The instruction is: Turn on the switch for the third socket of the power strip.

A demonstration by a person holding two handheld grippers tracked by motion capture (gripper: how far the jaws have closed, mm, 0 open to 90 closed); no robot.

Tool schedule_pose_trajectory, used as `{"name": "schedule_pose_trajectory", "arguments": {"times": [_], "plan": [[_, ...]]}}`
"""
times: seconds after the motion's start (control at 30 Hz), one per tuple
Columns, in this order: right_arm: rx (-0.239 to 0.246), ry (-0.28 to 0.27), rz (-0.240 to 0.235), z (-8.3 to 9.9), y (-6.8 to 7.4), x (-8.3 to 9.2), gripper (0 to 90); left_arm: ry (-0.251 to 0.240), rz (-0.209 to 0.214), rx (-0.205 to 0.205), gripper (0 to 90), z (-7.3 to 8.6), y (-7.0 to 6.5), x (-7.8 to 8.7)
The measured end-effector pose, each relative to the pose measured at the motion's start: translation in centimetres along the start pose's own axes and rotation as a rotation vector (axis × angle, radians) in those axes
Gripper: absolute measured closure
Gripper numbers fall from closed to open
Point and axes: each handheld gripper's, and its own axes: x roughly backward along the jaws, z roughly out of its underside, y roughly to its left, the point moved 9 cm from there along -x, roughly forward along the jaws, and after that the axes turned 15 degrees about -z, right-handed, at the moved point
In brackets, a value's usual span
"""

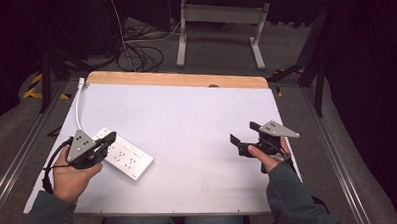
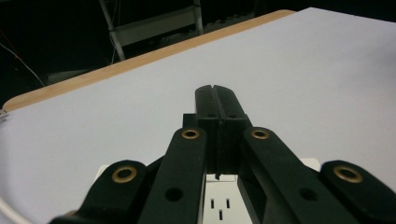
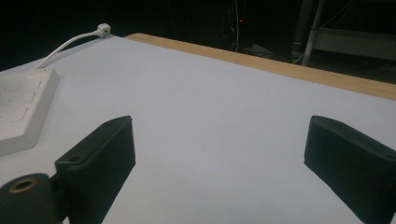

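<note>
Table (image 1: 186,117): white top, wooden strip along the far edge. I see wide bare surface across the middle and far half, and between the two grippers. The right side drops off close behind the right gripper (image 1: 243,135); the left edge runs just behind the left hand (image 1: 71,174).

White power strip (image 1: 125,157) lies flat near the left front, angled, its cable (image 1: 78,103) running up to the far-left corner. In the right gripper view the strip (image 3: 21,112) is cut off at the frame's left edge. In the left gripper view I make out only a small patch of it, with socket slots (image 2: 219,203), under the linkage; the rest is hidden by the black arms.

Left gripper (image 1: 110,140): jaws pressed together, nothing between them as far as I can see, held over the near-left end of the strip. I cannot tell whether it touches the strip.

Right gripper: jaws spread wide, empty, above bare table, well apart from the strip. Right hand (image 1: 268,157) grips it from behind, pointing toward the left; both sleeves enter from the bottom.
</note>
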Motion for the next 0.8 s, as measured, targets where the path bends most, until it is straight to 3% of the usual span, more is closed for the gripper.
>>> {"name": "schedule_pose_trajectory", "arguments": {"times": [0.13, 0.53, 0.8], "plan": [[0.001, 0.001, -0.001, 0.0, 0.0, 0.0, 9.5, 0.008, 0.012, -0.008, 89.9, 0.1, -0.3, -0.2], [0.000, 0.001, 0.001, 0.0, 0.0, 0.0, 9.5, 0.076, 0.065, -0.086, 89.8, 1.1, -1.6, -1.3], [0.003, 0.005, -0.001, 0.1, 0.0, 0.0, 9.5, 0.162, 0.146, -0.158, 89.8, 2.4, -3.7, -2.7]]}}
